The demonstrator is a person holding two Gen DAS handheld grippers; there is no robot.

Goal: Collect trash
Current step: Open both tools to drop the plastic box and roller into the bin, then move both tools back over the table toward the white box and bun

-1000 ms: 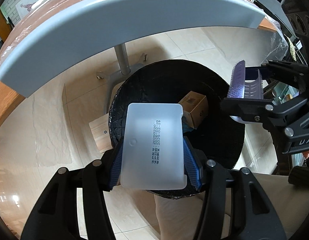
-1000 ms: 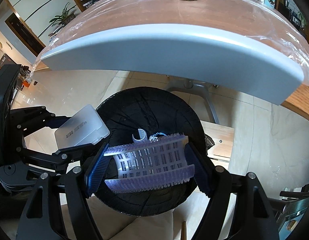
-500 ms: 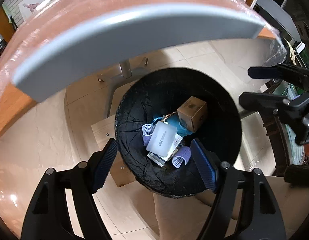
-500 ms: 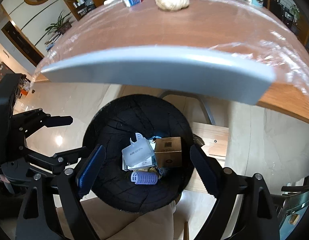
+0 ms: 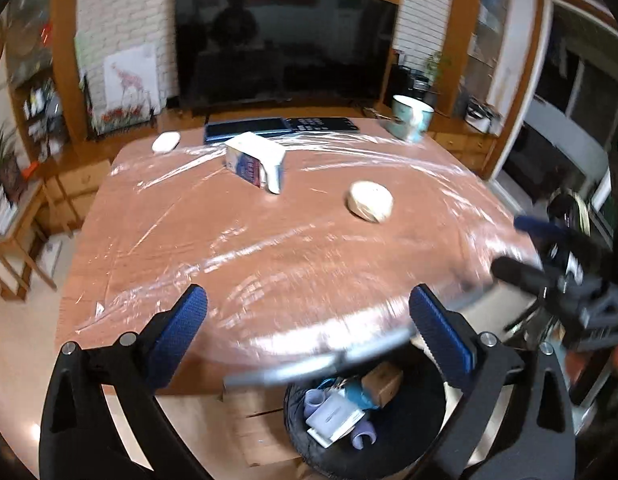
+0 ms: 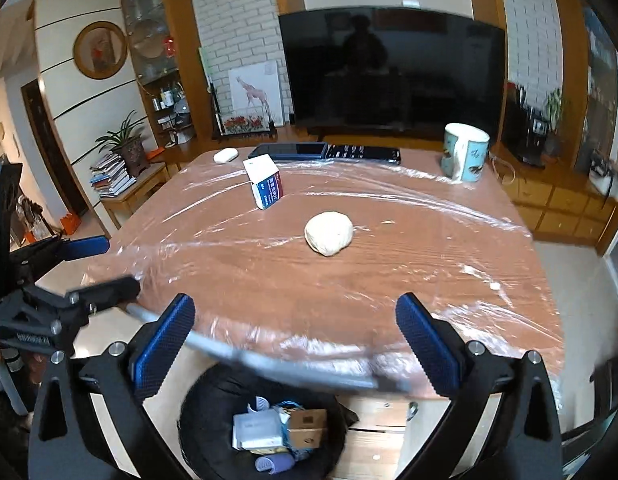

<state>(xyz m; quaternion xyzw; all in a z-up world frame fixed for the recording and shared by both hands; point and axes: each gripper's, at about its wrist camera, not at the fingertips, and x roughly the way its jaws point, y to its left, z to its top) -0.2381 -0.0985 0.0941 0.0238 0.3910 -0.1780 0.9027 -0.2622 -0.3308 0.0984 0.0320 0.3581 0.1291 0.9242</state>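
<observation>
Both grippers are open and empty, raised at the near edge of the plastic-covered brown table (image 5: 269, 248) (image 6: 389, 264). My left gripper (image 5: 307, 338) and my right gripper (image 6: 295, 346) look across the tabletop. A crumpled white paper ball (image 5: 370, 201) (image 6: 329, 233) and a small blue and white carton (image 5: 255, 162) (image 6: 265, 186) lie on the table. Below the edge stands a black bin (image 5: 413, 448) (image 6: 197, 424) holding a white plastic case (image 5: 335, 418) (image 6: 255, 428), a brown box (image 5: 383, 382) (image 6: 307, 428) and purple hair rollers (image 5: 363, 436) (image 6: 273, 462).
A teal mug (image 5: 411, 116) (image 6: 465, 152), a white mouse-like object (image 5: 165, 142) (image 6: 225, 155) and dark keyboards (image 5: 281, 125) (image 6: 325, 151) sit at the table's far end before a large TV (image 5: 285, 40). The other gripper shows at each view's side (image 5: 569, 280) (image 6: 49, 308).
Both grippers let go of the white case and the purple roller tray, which dropped into the bin. Both then tilted up from the bin to face the tabletop.
</observation>
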